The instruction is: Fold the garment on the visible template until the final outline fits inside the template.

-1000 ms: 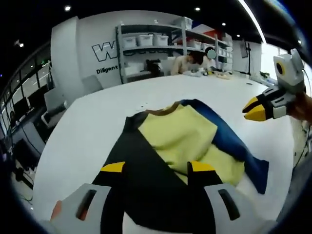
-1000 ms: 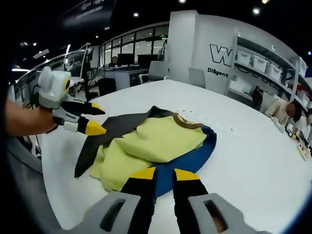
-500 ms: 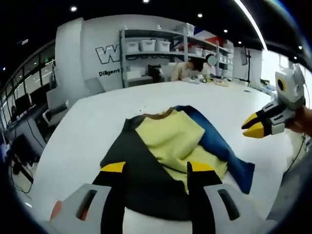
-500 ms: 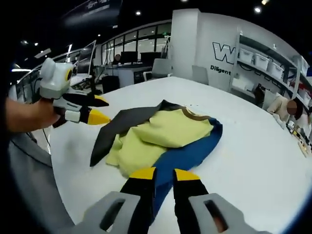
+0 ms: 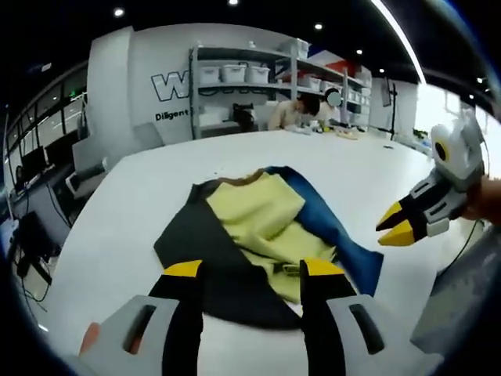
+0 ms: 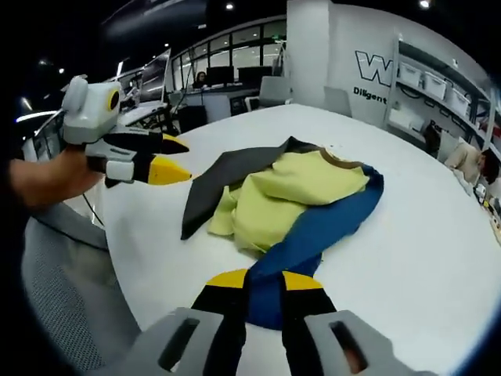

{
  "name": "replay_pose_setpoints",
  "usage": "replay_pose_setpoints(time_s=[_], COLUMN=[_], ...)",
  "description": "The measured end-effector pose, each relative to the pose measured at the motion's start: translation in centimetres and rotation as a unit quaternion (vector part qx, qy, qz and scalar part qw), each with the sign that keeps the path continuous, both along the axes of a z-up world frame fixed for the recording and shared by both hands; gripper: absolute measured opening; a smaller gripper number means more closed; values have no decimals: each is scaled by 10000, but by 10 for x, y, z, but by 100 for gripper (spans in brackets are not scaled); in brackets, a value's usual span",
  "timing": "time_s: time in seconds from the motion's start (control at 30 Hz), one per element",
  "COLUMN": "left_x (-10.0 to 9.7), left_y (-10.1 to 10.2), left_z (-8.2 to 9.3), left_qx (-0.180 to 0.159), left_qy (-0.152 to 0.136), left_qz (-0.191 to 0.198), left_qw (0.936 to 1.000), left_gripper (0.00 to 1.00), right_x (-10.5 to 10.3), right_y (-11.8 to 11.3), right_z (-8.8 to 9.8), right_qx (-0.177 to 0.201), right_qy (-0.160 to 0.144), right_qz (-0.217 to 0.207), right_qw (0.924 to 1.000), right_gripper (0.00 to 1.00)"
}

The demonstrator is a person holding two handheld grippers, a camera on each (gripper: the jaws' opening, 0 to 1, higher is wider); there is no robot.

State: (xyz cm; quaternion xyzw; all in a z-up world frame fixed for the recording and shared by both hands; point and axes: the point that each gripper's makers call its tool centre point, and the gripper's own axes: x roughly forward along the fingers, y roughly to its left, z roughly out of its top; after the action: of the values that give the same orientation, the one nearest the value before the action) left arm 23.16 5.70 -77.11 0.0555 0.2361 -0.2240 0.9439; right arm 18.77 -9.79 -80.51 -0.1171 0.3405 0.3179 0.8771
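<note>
Although some folding seems to be done, the garment (image 5: 258,235) is not yet a neat packet. It lies on the white counter (image 5: 141,204), bunched into an uneven heap: a yellow part on top in the middle, a black part spread to one side, and a blue sleeve (image 6: 313,235) running out long to the other side. In the right gripper view the blue sleeve reaches down to the jaws of the right hand-held gripper (image 6: 264,280), whose yellow tips stand close together with blue cloth in the narrow gap; I judge that it holds the sleeve end, but the contact is not fully clear. The left hand-held gripper (image 5: 254,269) has its jaws wide apart, above the black and yellow edge of the garment, and it holds nothing. In the right gripper view it appears at the left, apart from the cloth.

I cannot make out any template outline on the counter; perhaps it is hidden under the garment. So I cannot say that the outline fits. In my judgement the task is about halfway: the blue sleeve must be folded in, the black part also, and the wrinkled yellow layers must be flattened.
</note>
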Motion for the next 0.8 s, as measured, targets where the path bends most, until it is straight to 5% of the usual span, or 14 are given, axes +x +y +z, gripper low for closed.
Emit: replay_pose_setpoints(time_s=[0.43,0.8], left_x=[-4,-4], left_y=[-9,-12], left_z=[-6,-10], left_qx=[60,75], left_qy=[90,165], left_qz=[-224,-318], left_qw=[9997,9993], left_gripper=[40,37], right_x=[-26,-14], right_y=[23,25], right_z=[-39,-54], right_qx=[110,51], right_qy=[1063,1310], right_qz=[154,-438], right_qw=[9942,9904], right_gripper=[12,15])
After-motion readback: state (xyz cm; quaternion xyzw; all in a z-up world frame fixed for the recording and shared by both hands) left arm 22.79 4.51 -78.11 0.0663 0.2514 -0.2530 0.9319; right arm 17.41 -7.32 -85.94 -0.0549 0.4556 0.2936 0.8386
